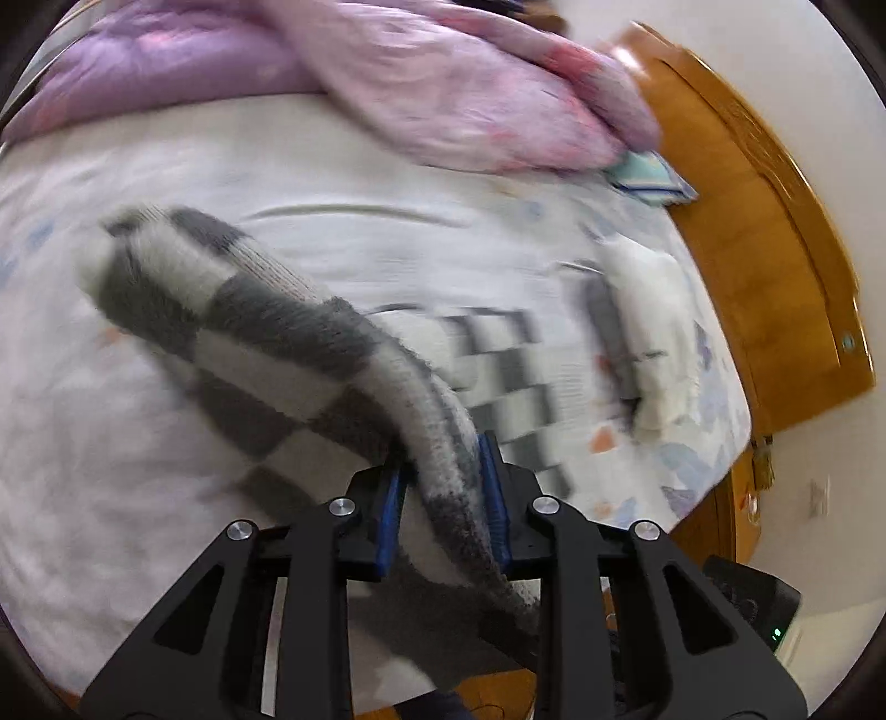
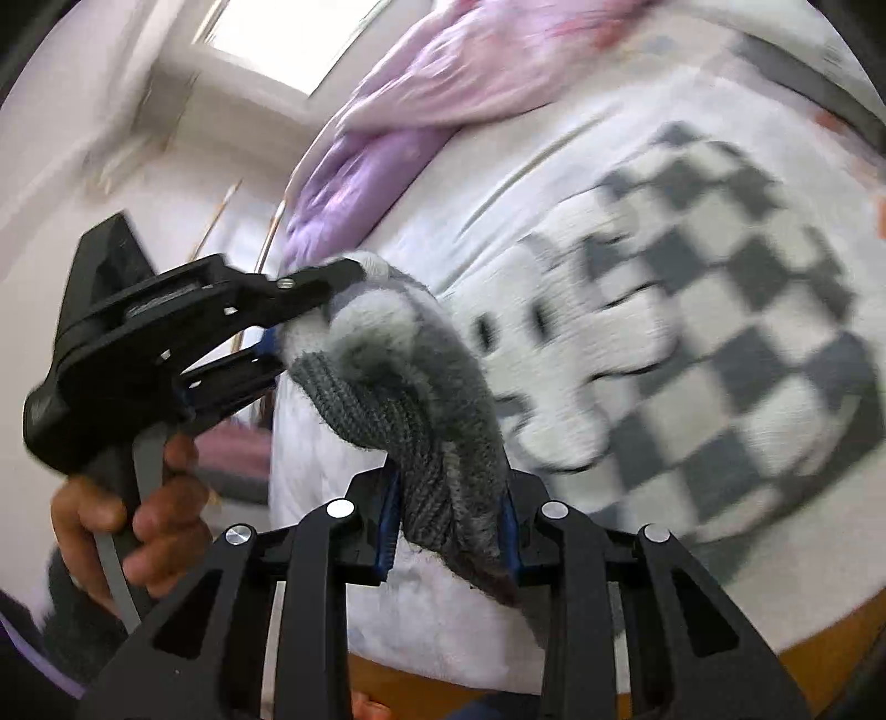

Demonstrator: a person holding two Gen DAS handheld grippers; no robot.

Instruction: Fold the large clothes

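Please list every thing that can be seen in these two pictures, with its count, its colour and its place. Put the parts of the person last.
checkered sweater: one, grey and white, spread on the bed, one part lifted and clamped in both tongs
bed sheet: one, white with small coloured shapes, covers the bed
quilt: one, pink and purple, bunched at the far side of the bed
folded cloth: one, pale green and blue, beside the quilt near the headboard
headboard: one, orange-brown wood, at the bed's end
window: one, bright, in the white wall
left tongs: one, black with blue pads, shut on the sweater
right tongs: one, black with blue pads, shut on the sweater
hand: one, holds the left tongs' handle
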